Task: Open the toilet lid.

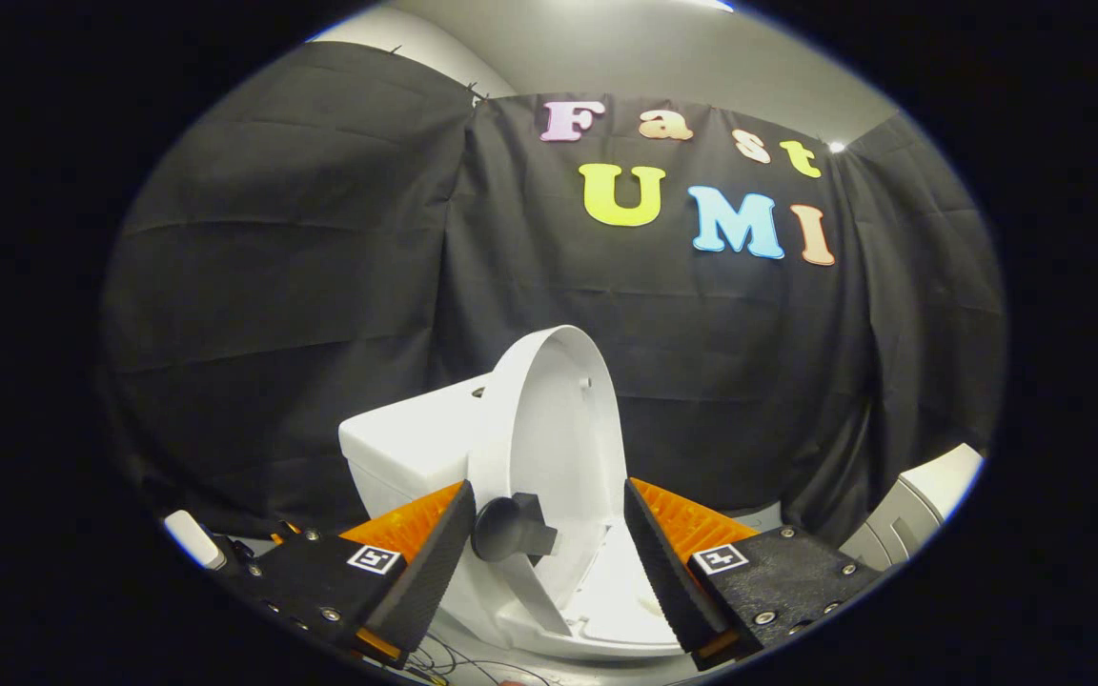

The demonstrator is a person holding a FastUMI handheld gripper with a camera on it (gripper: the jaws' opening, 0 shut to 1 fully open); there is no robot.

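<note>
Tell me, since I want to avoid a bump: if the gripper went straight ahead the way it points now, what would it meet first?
Most likely the black knob on the raised toilet lid, just ahead of the open gripper and nearer one finger. Depth is hard to judge; the lid itself comes next.

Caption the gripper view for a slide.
Open gripper straddling the raised toilet lid, its black knob beside one finger.

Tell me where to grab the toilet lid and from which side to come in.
Take the dark knob fixed near the free edge of the lid. The lid stands nearly upright, its inner face toward the camera, and the knob juts out from it between the fingers of the open claw, close to one finger. Come straight ahead so both fingers flank the knob.
</note>
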